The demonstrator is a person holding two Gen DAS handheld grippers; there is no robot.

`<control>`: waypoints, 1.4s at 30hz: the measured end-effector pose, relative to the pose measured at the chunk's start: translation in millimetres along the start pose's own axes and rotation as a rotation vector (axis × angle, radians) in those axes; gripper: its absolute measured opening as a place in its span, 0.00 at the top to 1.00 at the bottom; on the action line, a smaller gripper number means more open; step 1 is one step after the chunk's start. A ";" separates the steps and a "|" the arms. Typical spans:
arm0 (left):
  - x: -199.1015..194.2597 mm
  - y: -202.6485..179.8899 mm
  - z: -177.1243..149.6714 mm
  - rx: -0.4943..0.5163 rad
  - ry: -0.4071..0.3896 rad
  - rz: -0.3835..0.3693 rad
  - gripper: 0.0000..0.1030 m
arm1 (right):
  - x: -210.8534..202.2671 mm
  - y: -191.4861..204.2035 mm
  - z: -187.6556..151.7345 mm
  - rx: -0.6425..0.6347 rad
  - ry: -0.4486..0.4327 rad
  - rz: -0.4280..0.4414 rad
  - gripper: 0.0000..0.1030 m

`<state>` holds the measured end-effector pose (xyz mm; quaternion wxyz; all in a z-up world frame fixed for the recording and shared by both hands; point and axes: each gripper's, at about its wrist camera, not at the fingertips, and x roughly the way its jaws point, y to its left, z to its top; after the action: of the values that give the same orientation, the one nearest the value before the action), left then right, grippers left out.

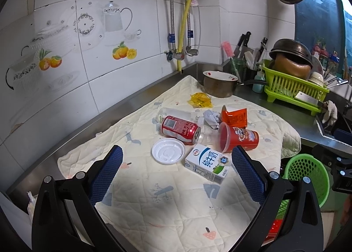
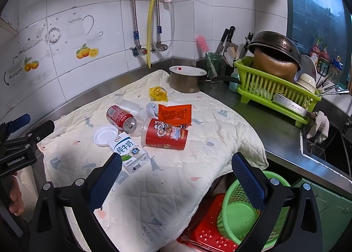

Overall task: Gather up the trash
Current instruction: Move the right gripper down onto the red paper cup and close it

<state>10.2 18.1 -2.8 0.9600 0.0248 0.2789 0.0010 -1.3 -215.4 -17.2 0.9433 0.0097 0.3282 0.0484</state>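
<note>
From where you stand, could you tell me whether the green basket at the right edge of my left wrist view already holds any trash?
Observer: No. In the right wrist view the green basket shows a bare bottom and looks empty.
Operator: Thank you. What is it resting on?
Observer: A red perforated plastic piece, below the overhanging edge of the quilted mat.
Operator: Is the right gripper carrying anything?
Observer: No. The right gripper has its fingers open with nothing between them, over the near part of the mat.
</note>
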 end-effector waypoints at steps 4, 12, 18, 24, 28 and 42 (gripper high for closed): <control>3.8 5.7 -0.9 -0.006 0.006 0.008 0.05 | 6.7 0.6 -0.4 -0.024 0.004 0.018 0.06; 13.0 24.8 -5.4 -0.026 0.021 0.025 0.05 | 35.4 4.4 3.7 -0.122 0.033 0.109 0.06; 27.6 40.3 -12.4 -0.045 0.061 0.028 0.06 | 67.5 13.9 8.5 -0.260 0.060 0.191 0.06; 43.4 50.3 -20.8 -0.058 0.104 0.023 0.11 | 109.3 22.3 14.2 -0.430 0.106 0.264 0.07; 52.3 55.6 -25.9 -0.061 0.129 0.025 0.15 | 142.6 25.3 21.7 -0.536 0.140 0.296 0.07; 98.5 57.6 -30.7 -0.072 0.227 -0.030 0.30 | 242.4 44.1 20.3 -0.891 0.296 0.310 0.08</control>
<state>77.6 78.6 -78.7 0.9225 -0.0143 0.3858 -0.0005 196.6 -147.5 -148.9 0.7807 -0.3527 0.4007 0.3248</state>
